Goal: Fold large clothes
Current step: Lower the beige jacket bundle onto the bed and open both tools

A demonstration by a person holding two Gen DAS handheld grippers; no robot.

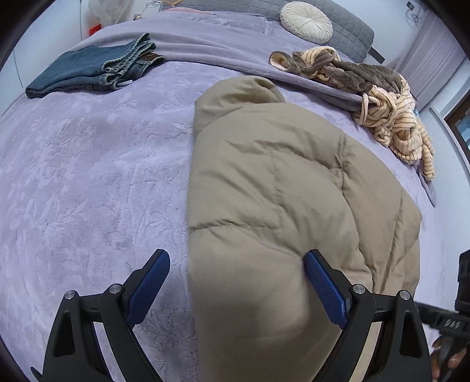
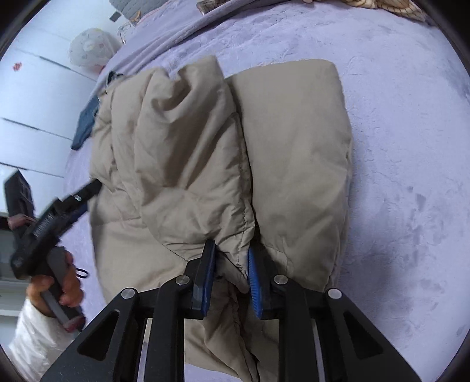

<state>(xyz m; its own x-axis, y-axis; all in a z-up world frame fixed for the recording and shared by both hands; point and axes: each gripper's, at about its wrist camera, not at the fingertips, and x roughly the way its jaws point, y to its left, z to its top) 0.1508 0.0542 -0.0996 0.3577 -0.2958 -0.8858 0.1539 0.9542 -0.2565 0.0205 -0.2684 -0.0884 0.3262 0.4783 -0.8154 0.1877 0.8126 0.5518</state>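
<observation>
R tool (image 2: 230, 264) pinches a fold of the tan puffer jacket (image 2: 205, 152), which lies mid-bed on the lavender blanket (image 2: 396, 147). L tool (image 1: 236, 276) spread wide, straddling jacket's near edge. Folded jeans (image 1: 88, 70) lie far left; striped robe (image 1: 382, 111) far right.

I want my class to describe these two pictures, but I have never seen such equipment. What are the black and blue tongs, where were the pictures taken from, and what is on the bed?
A person holds a hand tool in each hand; a camera on each looks along its jaws. The left gripper stands open around the edge of the beige padded coat, not pinching it. The right gripper is shut on a coat fold. On the purple blanket also lie folded jeans, a striped garment and a round cushion.
</observation>
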